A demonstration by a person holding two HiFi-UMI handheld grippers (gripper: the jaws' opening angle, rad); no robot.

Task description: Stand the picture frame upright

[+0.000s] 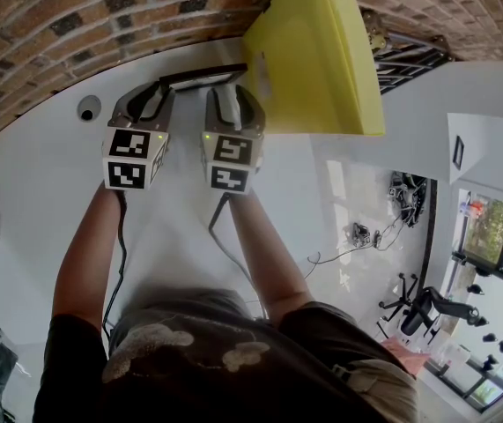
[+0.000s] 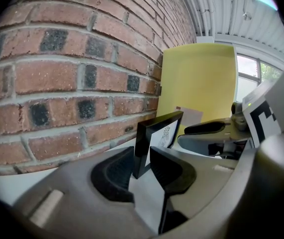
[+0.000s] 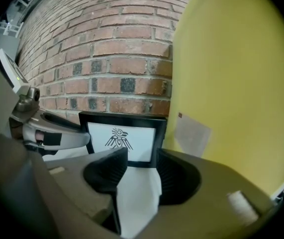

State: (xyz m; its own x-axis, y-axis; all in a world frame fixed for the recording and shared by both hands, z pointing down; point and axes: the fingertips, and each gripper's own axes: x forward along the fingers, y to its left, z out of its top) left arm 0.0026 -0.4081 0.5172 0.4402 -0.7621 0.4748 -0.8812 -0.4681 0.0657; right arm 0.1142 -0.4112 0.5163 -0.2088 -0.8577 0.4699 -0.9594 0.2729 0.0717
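At its left end, our left hand-held gripper (image 2: 142, 159) pinches the upright black rectangular picture frame (image 3: 122, 139); our right hand-held gripper (image 3: 142, 167) gapes before it.

Your right gripper (image 3: 141, 169) hangs with jaws apart just before the upright black-framed bird picture (image 3: 123, 136), red brick wall (image 3: 107, 49) behind, flat yellow panel (image 3: 241, 83) alongside.

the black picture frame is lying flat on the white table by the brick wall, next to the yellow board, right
Not quite. The picture frame is not lying flat: it stands upright on the white table by the brick wall, next to the yellow board. The right gripper view shows it face-on, with its lower edge down on the table.
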